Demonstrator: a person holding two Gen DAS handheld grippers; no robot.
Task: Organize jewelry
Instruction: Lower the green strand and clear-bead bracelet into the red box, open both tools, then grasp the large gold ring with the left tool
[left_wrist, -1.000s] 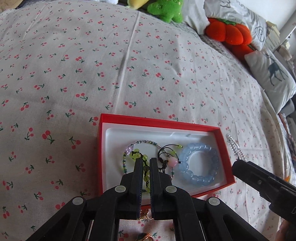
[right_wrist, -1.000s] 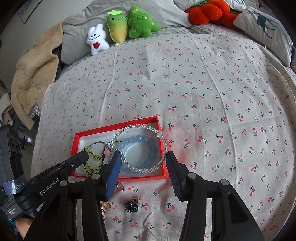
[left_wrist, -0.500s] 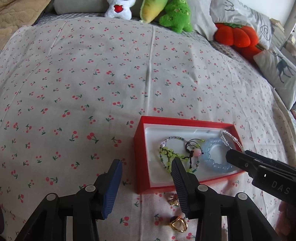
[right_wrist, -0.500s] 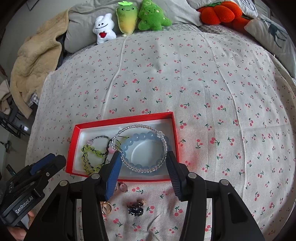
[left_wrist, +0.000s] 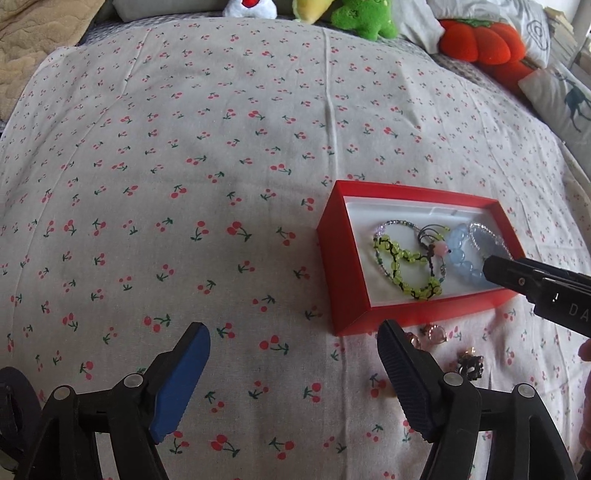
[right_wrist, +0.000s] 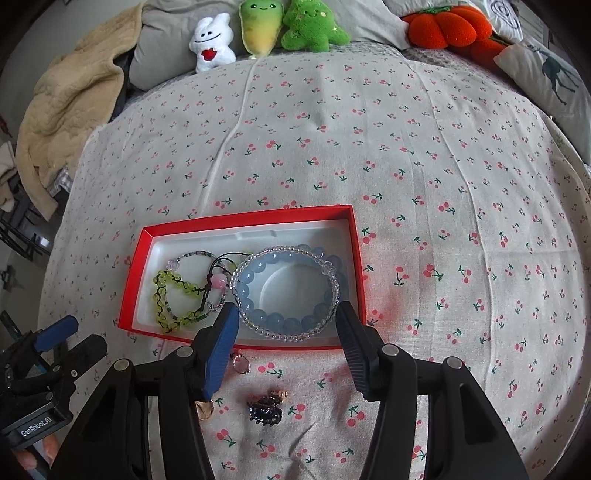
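Note:
A red box (right_wrist: 360, 266) (left_wrist: 343, 280) with a white liner lies on the cherry-print bedspread. In it lie a green bead bracelet (right_wrist: 173, 291) (left_wrist: 402, 258), a dark cord with a pink bead (right_wrist: 218, 282), a blue bead bracelet (right_wrist: 258, 314) (left_wrist: 461, 254) and a clear bead bracelet (right_wrist: 332, 273) on top of the blue one. Rings (right_wrist: 240, 363) (left_wrist: 434, 332) and a dark ornament (right_wrist: 266, 408) (left_wrist: 470, 363) lie in front of the box. My right gripper (right_wrist: 286, 325) is open over the box's near edge. My left gripper (left_wrist: 291, 339) is open and empty, left of the box.
Plush toys (right_wrist: 214, 40), an orange pumpkin cushion (right_wrist: 443, 27) and pillows (right_wrist: 554, 70) line the far edge of the bed. A beige blanket (right_wrist: 66, 107) lies at the far left.
My left gripper opened, let go of the green bracelet and pulled back left, out of the box. The clear bracelet has settled in the box beneath the right gripper.

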